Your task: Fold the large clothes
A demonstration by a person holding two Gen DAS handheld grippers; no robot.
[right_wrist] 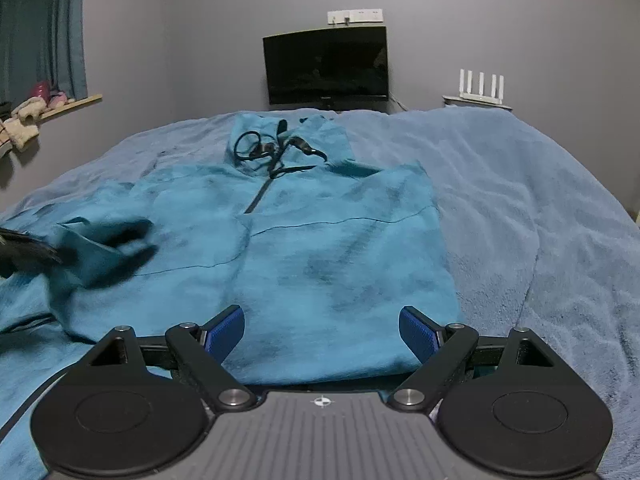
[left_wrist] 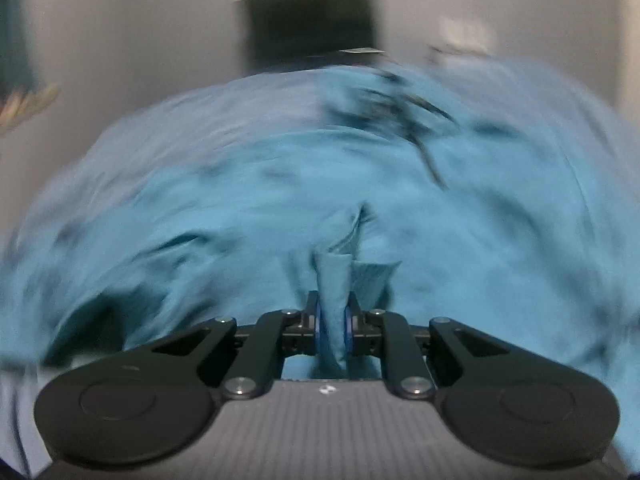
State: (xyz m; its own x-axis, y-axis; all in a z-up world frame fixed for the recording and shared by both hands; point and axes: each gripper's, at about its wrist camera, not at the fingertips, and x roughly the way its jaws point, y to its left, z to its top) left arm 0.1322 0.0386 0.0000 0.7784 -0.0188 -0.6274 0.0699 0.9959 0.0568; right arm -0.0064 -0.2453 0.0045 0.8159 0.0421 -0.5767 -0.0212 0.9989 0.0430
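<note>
A large teal hoodie [right_wrist: 312,248] lies spread on a bed, hood and black drawstrings [right_wrist: 276,148] at the far end. My left gripper [left_wrist: 333,320] is shut on a bunched fold of the hoodie [left_wrist: 334,280]; that view is blurred by motion. In the right wrist view the left gripper [right_wrist: 24,252] shows as a dark blur at the left edge, holding a sleeve [right_wrist: 104,248]. My right gripper [right_wrist: 322,332] is open and empty, just above the hoodie's near hem, its blue pads [right_wrist: 226,332] wide apart.
A light blue fleece blanket [right_wrist: 520,220] covers the bed. A black monitor [right_wrist: 326,66] stands against the far wall, a white router [right_wrist: 480,88] to its right. A shelf with soft items [right_wrist: 36,110] and a curtain are at the left.
</note>
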